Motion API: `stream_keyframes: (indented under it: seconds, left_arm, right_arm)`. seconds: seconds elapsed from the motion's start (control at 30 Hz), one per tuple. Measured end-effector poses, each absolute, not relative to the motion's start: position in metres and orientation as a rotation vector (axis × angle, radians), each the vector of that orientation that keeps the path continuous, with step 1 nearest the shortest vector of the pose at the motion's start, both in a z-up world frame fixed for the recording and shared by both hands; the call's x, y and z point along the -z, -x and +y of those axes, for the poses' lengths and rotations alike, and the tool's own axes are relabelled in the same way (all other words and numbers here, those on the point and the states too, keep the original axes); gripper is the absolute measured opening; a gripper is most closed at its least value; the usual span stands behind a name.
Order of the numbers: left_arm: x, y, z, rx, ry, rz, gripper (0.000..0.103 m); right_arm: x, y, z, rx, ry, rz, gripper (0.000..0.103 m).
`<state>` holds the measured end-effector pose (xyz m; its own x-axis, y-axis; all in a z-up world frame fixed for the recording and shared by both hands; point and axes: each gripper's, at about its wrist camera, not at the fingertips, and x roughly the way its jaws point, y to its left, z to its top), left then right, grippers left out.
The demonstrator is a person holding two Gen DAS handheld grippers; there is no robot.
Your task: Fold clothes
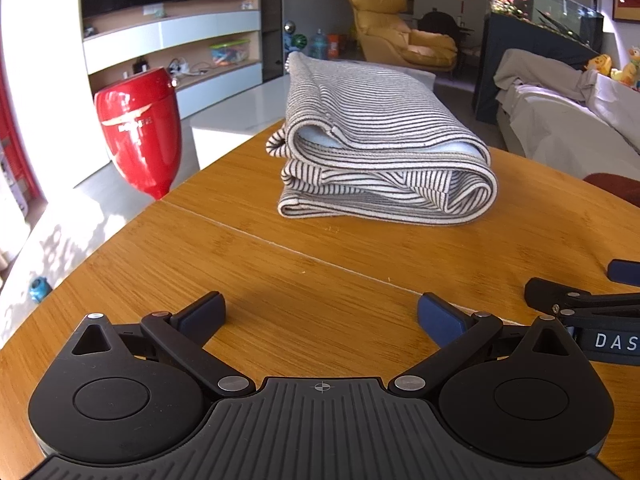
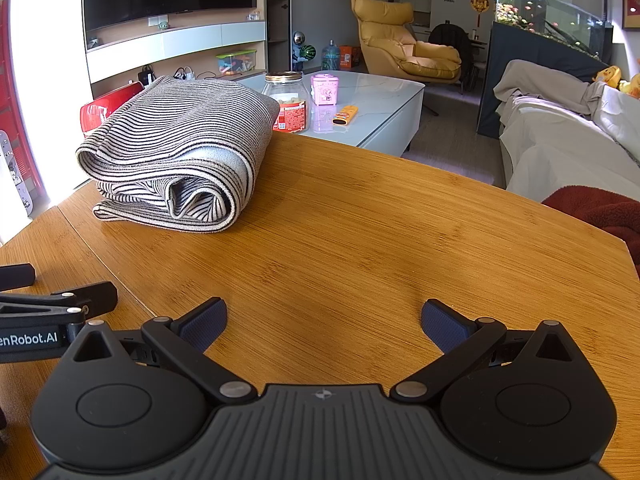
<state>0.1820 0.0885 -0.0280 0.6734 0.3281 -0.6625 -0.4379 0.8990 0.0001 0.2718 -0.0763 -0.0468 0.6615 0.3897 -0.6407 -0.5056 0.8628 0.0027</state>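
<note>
A black-and-white striped garment (image 1: 380,140) lies folded into a thick bundle on the wooden table (image 1: 280,272), toward its far side. In the right wrist view the same striped garment (image 2: 180,148) sits at the far left of the wooden table (image 2: 380,220). My left gripper (image 1: 322,314) rests low over the near part of the table, open and empty, well short of the bundle. My right gripper (image 2: 324,320) is likewise open with nothing between its blue pads, to the right of the bundle. Each gripper shows at the other view's edge: right gripper (image 1: 580,300), left gripper (image 2: 60,300).
A red vase-shaped object (image 1: 140,128) stands beyond the table's left edge. A white coffee table (image 2: 368,104) behind holds a jar (image 2: 288,100), a pink box (image 2: 325,89) and an orange remote (image 2: 345,115). A covered sofa (image 2: 568,136) and a dark red cushion (image 2: 600,208) lie right.
</note>
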Motion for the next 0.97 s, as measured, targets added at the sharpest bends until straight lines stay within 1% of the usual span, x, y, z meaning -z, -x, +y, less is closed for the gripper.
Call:
stream_keyframes:
  seconds: [0.3, 0.97]
  left_arm:
    - [0.0265, -0.1795, 0.0905, -0.461, 0.181, 0.737, 0.103]
    - [0.0270, -0.1795, 0.0908, -0.478, 0.186, 0.728, 0.103]
  right_arm:
    - [0.0469, -0.2718, -0.0762, -0.509, 0.182, 0.680, 0.103]
    - [0.0469, -0.2719, -0.0761, -0.509, 0.182, 0.680, 0.103]
